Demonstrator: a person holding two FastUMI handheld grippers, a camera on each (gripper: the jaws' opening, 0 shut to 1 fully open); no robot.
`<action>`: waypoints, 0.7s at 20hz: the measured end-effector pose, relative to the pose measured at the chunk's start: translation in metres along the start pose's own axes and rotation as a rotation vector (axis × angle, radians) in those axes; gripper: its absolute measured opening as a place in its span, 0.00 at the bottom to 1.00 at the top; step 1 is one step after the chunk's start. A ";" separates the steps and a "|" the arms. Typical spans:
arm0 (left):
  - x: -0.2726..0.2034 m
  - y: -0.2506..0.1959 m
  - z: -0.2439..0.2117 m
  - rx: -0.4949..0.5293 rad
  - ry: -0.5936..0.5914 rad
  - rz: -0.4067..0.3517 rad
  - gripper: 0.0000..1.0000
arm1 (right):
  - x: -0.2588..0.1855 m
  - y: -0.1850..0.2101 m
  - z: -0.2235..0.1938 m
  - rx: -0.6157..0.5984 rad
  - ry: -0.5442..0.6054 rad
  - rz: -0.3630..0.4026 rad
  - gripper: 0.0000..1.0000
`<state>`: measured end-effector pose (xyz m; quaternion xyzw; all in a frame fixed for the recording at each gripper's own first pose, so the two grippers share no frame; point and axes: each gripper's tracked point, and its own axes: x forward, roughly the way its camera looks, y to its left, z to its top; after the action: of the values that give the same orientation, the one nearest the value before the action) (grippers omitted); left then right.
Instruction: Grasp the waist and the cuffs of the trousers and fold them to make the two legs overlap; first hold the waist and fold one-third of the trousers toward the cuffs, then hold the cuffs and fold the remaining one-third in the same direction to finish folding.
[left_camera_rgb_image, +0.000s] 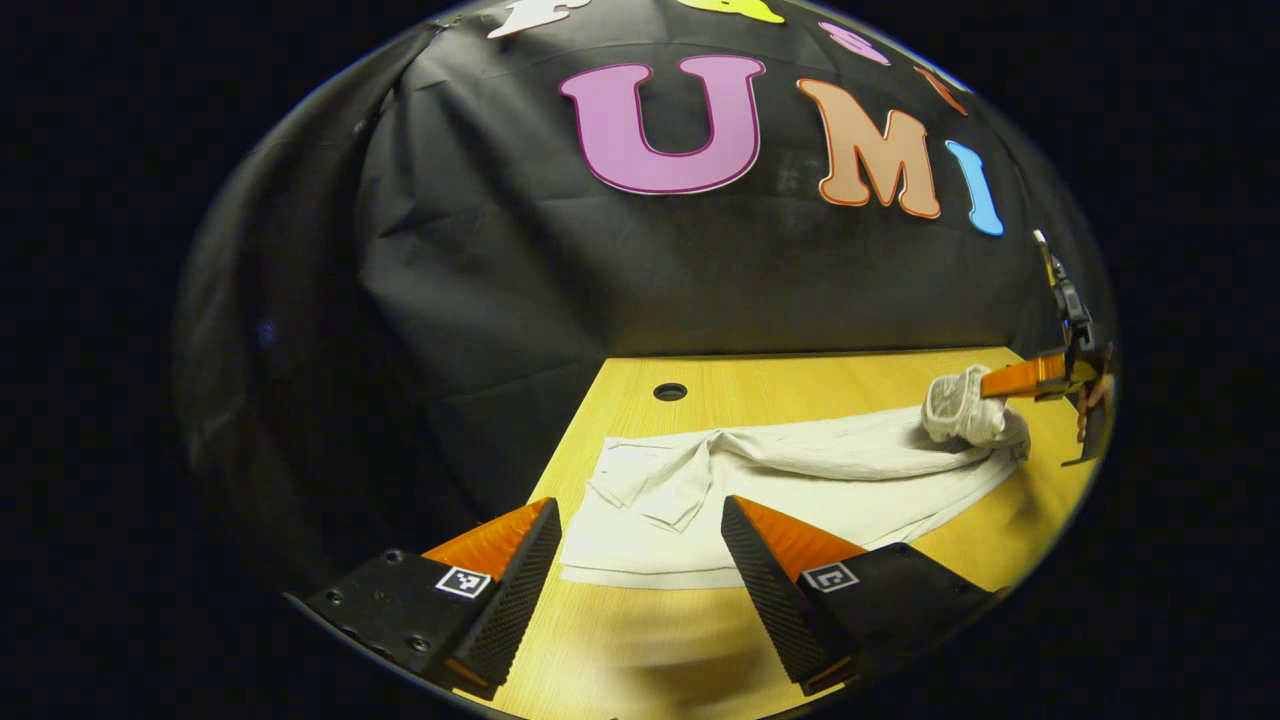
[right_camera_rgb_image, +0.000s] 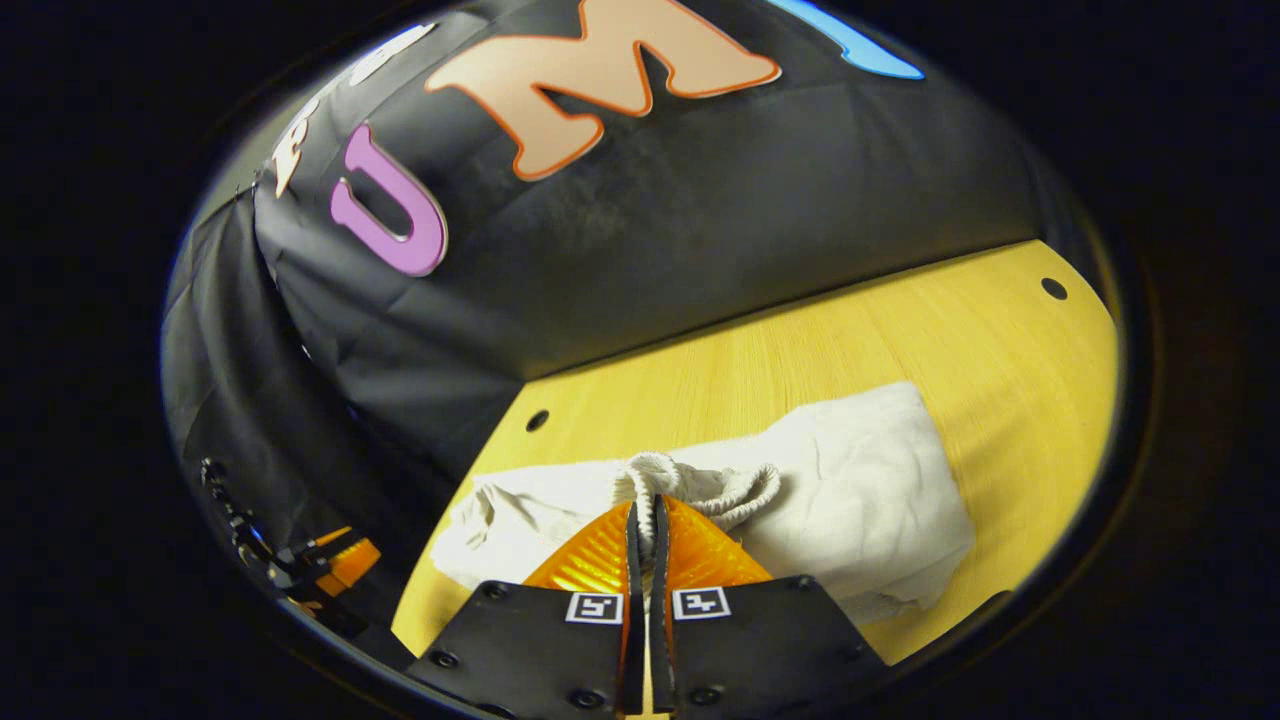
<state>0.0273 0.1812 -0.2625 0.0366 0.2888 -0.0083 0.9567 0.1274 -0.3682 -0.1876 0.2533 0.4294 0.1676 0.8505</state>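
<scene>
Right gripper (right_camera_rgb_image: 645, 505): fingers pressed together on the waistband (right_camera_rgb_image: 665, 480) of the trousers (right_camera_rgb_image: 850, 490); both pads clamp a bunched, ribbed fold of it, cloth standing up between the tips.
Right gripper, far view: seen from the left gripper view at the trousers' far right end (left_camera_rgb_image: 1000, 385), one finger reaching into the gathered waist (left_camera_rgb_image: 965, 405), which is lifted off the flat cloth. Part of a hand (left_camera_rgb_image: 1095, 400) shows behind it.
Left gripper (left_camera_rgb_image: 640, 525): fingers spread wide, nothing between them; hovers at the near edge of the trousers (left_camera_rgb_image: 800, 470), cuff end, not touching cloth as far as I can tell.
Left gripper, far view: low left of the trousers in the right gripper view (right_camera_rgb_image: 335, 565), dim, off the table edge; finger state unreadable from there.
Trousers: pale, lying lengthwise on the table (left_camera_rgb_image: 640, 640), mostly flat; cuff end (left_camera_rgb_image: 640, 480) rumpled with a folded-over flap, waist end bunched in the right gripper.
Trousers vs wall: parallel to the back wall (left_camera_rgb_image: 500, 270), a bare strip of table between them.
Table: light wood; a round hole (left_camera_rgb_image: 670, 391) behind the trousers' cuff end, another (right_camera_rgb_image: 1053, 288) well beyond the waist end.
</scene>
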 end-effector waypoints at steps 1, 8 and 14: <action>0.001 0.003 -0.002 -0.003 0.002 -0.004 0.96 | -0.001 0.001 0.001 -0.018 0.029 -0.017 0.04; 0.031 0.013 -0.023 -0.070 0.031 -0.032 0.96 | -0.039 -0.006 0.057 -0.024 0.061 -0.016 0.96; 0.070 0.025 -0.040 -0.135 0.064 -0.044 0.96 | -0.066 -0.038 0.056 -0.016 0.000 -0.145 0.96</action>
<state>0.0648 0.2098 -0.3330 -0.0341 0.3200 -0.0087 0.9468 0.1377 -0.4479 -0.1389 0.2149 0.4453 0.1091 0.8623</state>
